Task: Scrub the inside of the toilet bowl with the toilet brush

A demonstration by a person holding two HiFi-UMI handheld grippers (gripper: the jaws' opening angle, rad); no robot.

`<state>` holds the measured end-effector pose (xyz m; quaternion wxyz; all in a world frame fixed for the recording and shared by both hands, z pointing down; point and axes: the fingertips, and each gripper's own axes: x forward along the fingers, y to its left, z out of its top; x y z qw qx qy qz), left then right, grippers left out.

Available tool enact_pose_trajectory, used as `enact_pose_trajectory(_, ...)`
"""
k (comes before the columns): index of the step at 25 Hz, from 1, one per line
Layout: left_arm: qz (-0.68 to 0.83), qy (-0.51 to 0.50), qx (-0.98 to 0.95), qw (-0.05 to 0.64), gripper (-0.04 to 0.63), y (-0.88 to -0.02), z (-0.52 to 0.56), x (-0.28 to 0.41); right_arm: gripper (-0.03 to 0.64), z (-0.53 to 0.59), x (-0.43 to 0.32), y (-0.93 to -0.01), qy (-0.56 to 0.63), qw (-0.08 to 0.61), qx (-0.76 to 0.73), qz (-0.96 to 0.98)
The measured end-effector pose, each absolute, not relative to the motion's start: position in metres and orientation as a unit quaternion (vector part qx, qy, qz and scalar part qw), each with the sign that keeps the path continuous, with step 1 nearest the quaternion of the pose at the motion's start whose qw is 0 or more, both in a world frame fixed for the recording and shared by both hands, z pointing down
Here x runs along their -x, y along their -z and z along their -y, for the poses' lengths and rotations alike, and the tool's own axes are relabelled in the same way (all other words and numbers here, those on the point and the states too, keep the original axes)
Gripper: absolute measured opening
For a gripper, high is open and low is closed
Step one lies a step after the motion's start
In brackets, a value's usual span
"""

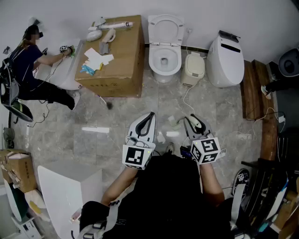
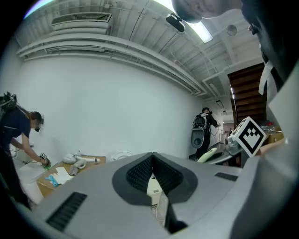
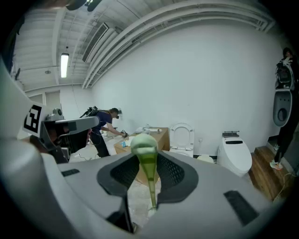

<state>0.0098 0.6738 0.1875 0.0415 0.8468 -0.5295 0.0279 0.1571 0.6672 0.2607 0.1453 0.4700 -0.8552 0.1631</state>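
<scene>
— Right gripper view showed what?
— The green toilet brush (image 3: 144,147), pinched in the right gripper (image 3: 149,162); the left gripper (image 2: 153,173) was pressed together, empty. The toilet bowl (image 1: 164,59) stood well apart, across grey floor (image 1: 210,102), against the white wall (image 1: 70,9). Only gripper views showed the ceiling (image 3: 70,32).

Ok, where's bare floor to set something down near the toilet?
Bare floor lies between the cardboard box, the toilet and the left tongs. Crowded: the box top with papers, and the floor right of the toilet, where a cable trails near the small bin.
</scene>
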Motion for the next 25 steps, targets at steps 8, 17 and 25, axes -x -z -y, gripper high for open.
enact_pose_trajectory(8,0.52,-0.016,-0.853,0.031,0.009,-0.189,-0.678,-0.024,0.126,-0.671,-0.164,-0.26,-0.162,0.146,-0.469,0.856)
enact_pose_trajectory(17,0.522,-0.018,-0.852,0.036,0.009,-0.188,-0.679,-0.043,0.127,-0.672,-0.183,-0.257,-0.177,0.129,-0.462,0.859)
enact_pose_trajectory(25,0.534,-0.019,-0.844,0.04,0.009,-0.185,-0.679,-0.068,0.127,-0.669,-0.206,-0.26,-0.179,0.111,-0.444,0.871)
